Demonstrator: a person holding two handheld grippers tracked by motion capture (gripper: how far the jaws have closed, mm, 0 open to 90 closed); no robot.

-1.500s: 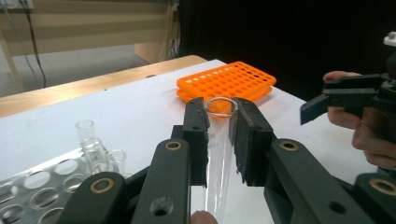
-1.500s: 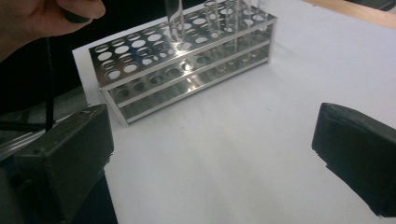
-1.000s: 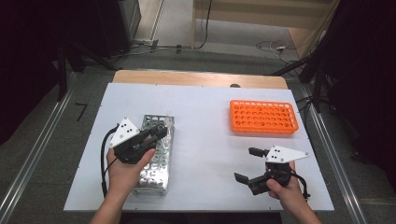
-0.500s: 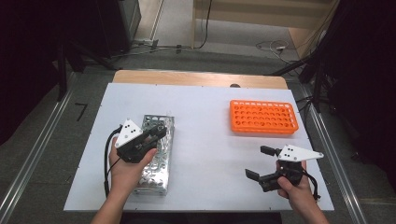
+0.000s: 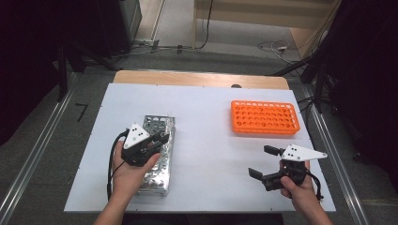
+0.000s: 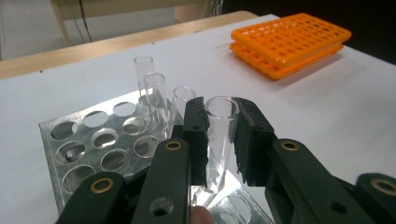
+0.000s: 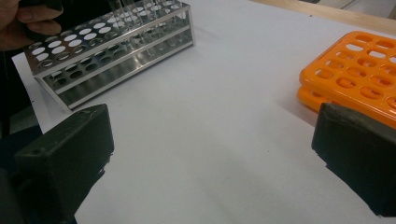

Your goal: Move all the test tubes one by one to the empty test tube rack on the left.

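Note:
My left gripper (image 6: 219, 112) is shut on a clear glass test tube (image 6: 219, 140), its pads pressing on both sides just below the rim. The tube stands nearly upright over the metal rack (image 6: 93, 140), with its lower end down at the rack's top plate. Three more glass tubes (image 6: 156, 93) stand in holes behind it. From above, the left gripper (image 5: 162, 137) hovers over the rack (image 5: 157, 164) at the left of the table. My right gripper (image 5: 259, 161) is open and holds nothing, low over bare table at the front right; its jaws (image 7: 215, 140) stand wide apart.
An orange plastic tube rack (image 5: 265, 117) lies at the back right of the white tabletop (image 5: 206, 108), beyond the right gripper, and it is seen as well in the left gripper view (image 6: 292, 39). A wooden strip (image 5: 197, 78) runs along the far edge.
The right gripper has drifted a little to the right. The left gripper has stayed on the tube over the metal rack.

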